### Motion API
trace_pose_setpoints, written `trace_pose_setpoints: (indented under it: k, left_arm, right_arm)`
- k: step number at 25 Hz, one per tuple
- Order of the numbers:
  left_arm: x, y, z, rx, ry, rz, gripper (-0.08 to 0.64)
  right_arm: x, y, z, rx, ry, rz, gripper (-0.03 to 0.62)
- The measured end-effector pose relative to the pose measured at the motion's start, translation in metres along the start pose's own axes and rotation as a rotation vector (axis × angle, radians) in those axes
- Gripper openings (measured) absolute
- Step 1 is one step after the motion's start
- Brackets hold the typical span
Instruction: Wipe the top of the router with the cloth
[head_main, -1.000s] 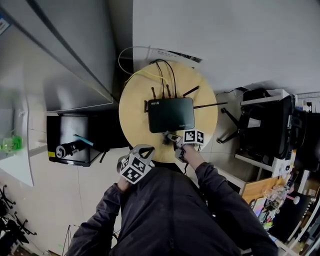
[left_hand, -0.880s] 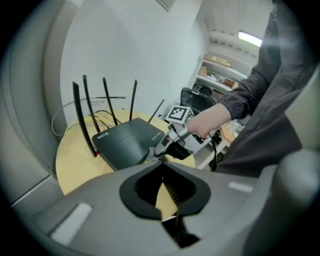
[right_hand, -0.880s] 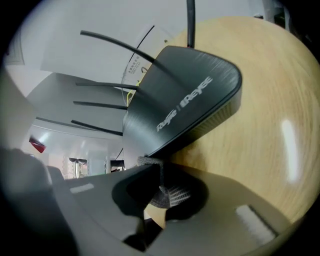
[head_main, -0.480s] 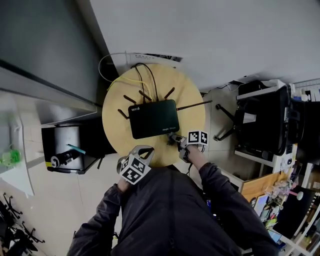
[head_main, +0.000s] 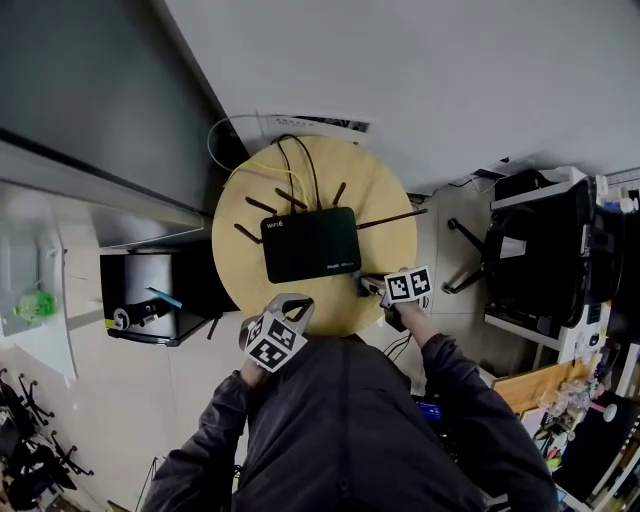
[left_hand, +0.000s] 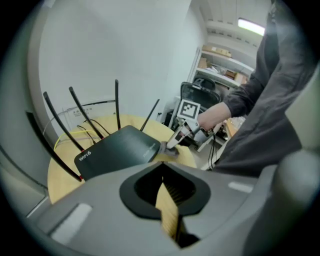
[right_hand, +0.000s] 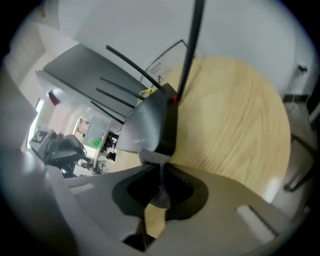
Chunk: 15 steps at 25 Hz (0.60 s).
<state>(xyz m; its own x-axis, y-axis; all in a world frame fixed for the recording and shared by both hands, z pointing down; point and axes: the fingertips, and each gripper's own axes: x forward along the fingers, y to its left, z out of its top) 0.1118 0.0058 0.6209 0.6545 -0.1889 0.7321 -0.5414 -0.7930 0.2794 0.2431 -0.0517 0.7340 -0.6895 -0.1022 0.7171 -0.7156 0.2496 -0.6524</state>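
Observation:
A black router (head_main: 310, 245) with several antennas lies on a round wooden table (head_main: 385, 215). My right gripper (head_main: 364, 285) is shut on a small grey cloth (head_main: 359, 281), which touches the router's near right corner. In the right gripper view the cloth (right_hand: 156, 159) bunches between the jaws against the router's (right_hand: 149, 122) edge. My left gripper (head_main: 292, 302) hangs at the table's near edge, shut on nothing, apart from the router. The left gripper view shows the router (left_hand: 117, 150), the cloth (left_hand: 168, 149) and the right gripper (left_hand: 179, 139).
Yellow and black cables (head_main: 283, 160) run off the table's far side to the wall. A black chair (head_main: 535, 255) stands to the right. A dark low shelf (head_main: 150, 295) with small items sits to the left. The table's right half (right_hand: 235, 120) is bare wood.
The right gripper has slid the cloth a little right along the router's near edge to its right corner. The head view has shifted. The left gripper has hardly moved.

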Motion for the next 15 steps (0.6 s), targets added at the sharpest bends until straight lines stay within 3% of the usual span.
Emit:
trace_pose_setpoints:
  k: [4, 7, 10, 15]
  left_arm:
    - [-0.013, 0.008, -0.003, -0.001, 0.015, 0.064, 0.002]
    - [-0.022, 0.014, -0.004, -0.017, 0.030, 0.103, 0.002]
    - [-0.028, 0.013, -0.001, -0.024, 0.024, 0.130, 0.002]
    - [-0.032, 0.012, 0.007, -0.033, 0.010, 0.151, 0.002]
  right_arm:
    - [-0.015, -0.018, 0.035, -0.364, 0.031, -0.127, 0.028]
    - [-0.009, -0.031, 0.067, -0.558, 0.050, -0.207, 0.028]
    - [0.002, -0.034, 0.088, -0.619, 0.048, -0.222, 0.028]
    - [0.015, -0.033, 0.113, -0.595, 0.024, -0.200, 0.028]
